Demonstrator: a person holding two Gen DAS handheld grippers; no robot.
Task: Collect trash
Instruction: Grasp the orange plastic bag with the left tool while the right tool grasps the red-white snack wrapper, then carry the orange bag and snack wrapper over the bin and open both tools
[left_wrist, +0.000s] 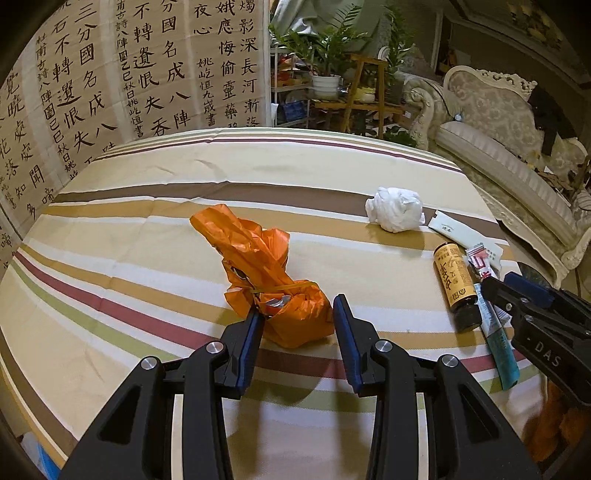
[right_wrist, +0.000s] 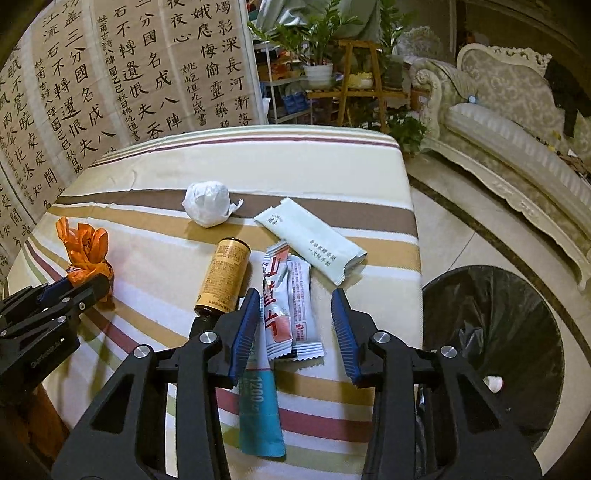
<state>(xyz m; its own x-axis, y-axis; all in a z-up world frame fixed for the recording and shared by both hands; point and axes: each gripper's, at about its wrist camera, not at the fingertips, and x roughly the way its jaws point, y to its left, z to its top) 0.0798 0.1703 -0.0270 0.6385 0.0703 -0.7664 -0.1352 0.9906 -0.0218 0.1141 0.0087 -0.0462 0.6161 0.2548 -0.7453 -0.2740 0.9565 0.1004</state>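
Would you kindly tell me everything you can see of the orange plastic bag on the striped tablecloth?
The orange plastic bag is thin, crinkled film, knotted round its middle so that a bulging lower part sits on the striped tablecloth while the loose top flares upward, leaning left in the left wrist view. Something silvery shows through a gap near the knot. The left gripper straddles its lower part, jaws open: the left pad looks to be against the bag, the right just clear. It lies well apart from the other trash.

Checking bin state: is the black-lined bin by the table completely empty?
No, a small white object lies inside the black-lined bin in the right wrist view.
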